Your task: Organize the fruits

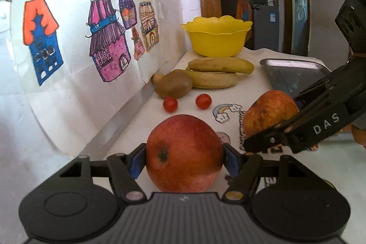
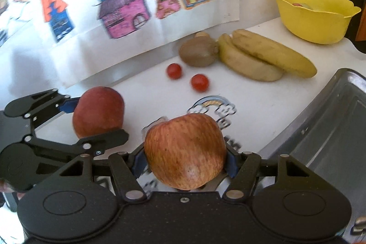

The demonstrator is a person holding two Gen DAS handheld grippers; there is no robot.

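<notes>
My left gripper (image 1: 184,158) is shut on a dark red apple (image 1: 184,152), its blue pads pressed to both sides. To its right, my right gripper (image 1: 270,129) is shut on a streaked orange-red apple (image 1: 267,113). In the right wrist view that streaked apple (image 2: 186,150) sits between the right gripper's (image 2: 185,160) pads, with the red apple (image 2: 98,112) and left gripper (image 2: 89,120) at the left. Two cherry tomatoes (image 1: 170,104) (image 1: 203,101), a kiwi (image 1: 173,84) and two bananas (image 1: 220,65) lie farther back. A yellow bowl (image 1: 217,38) stands at the far end.
A metal tray (image 2: 320,136) lies at the right on the white tabletop (image 2: 251,88), close to the streaked apple. A paper sheet with coloured house drawings (image 1: 107,42) covers the wall along the left. Something small lies inside the yellow bowl (image 2: 313,13).
</notes>
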